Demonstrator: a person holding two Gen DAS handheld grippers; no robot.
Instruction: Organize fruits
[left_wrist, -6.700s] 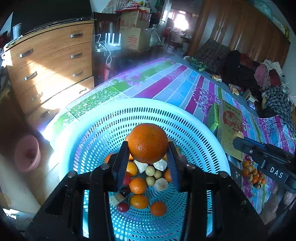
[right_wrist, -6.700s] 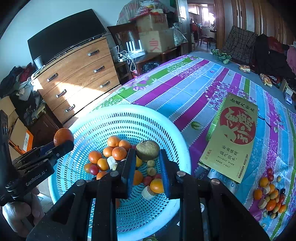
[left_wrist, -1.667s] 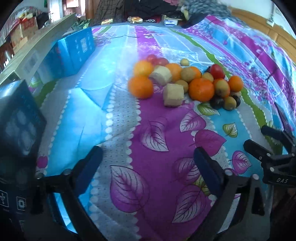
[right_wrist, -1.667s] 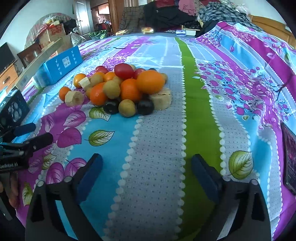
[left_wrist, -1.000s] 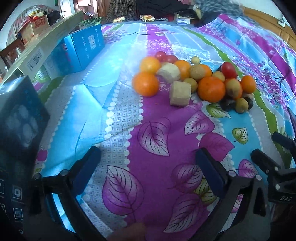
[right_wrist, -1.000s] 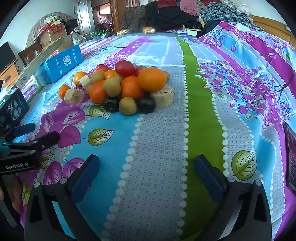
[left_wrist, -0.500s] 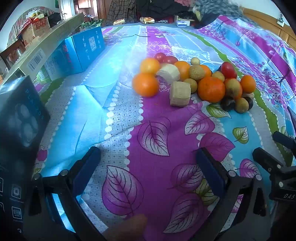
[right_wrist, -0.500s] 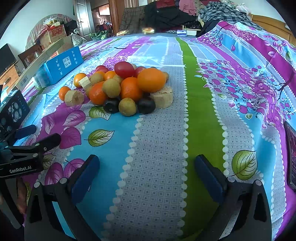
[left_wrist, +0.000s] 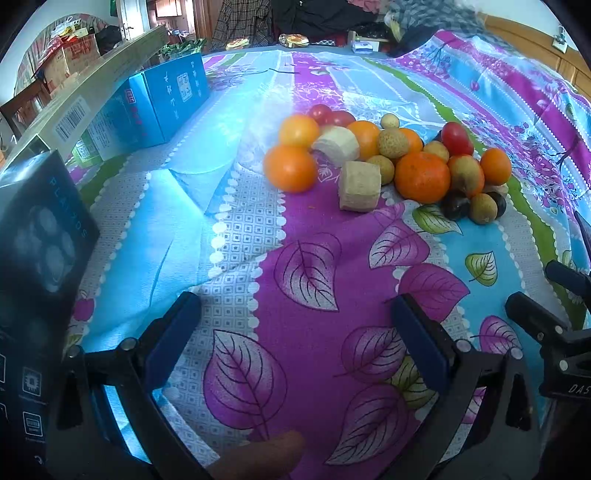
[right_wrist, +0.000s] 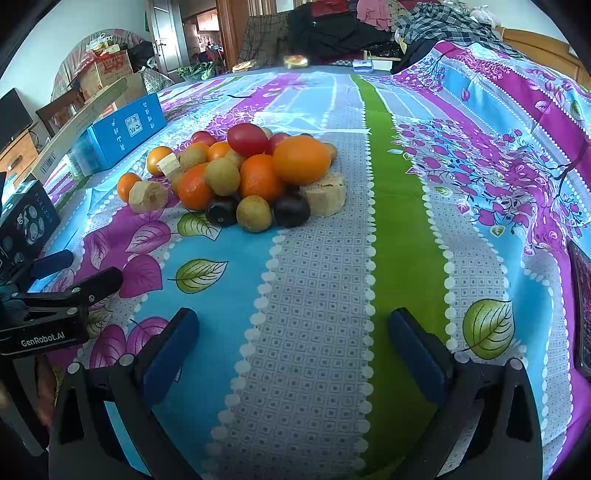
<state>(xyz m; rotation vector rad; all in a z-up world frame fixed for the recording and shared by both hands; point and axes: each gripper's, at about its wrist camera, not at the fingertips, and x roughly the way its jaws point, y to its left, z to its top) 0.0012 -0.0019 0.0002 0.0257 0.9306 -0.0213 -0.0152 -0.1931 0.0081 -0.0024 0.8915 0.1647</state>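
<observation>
A heap of fruit lies on the flowered cloth: oranges, red tomatoes, small tan round fruits, dark plums and pale cut chunks. In the right wrist view the same heap sits ahead and slightly left, topped by a big orange. My left gripper is open and holds nothing, well short of the heap. My right gripper is open too, with bare cloth between its fingers. Each gripper shows at the edge of the other's view.
A blue carton and a long pale box lie along the left side. A dark box stands close at the left. The cloth spreads wide to the right, with clothes piled at the far end.
Several seconds ago both grippers held fruit over a blue basket; now both are open and face the heap on the cloth. Over the last second both views have barely shifted.
</observation>
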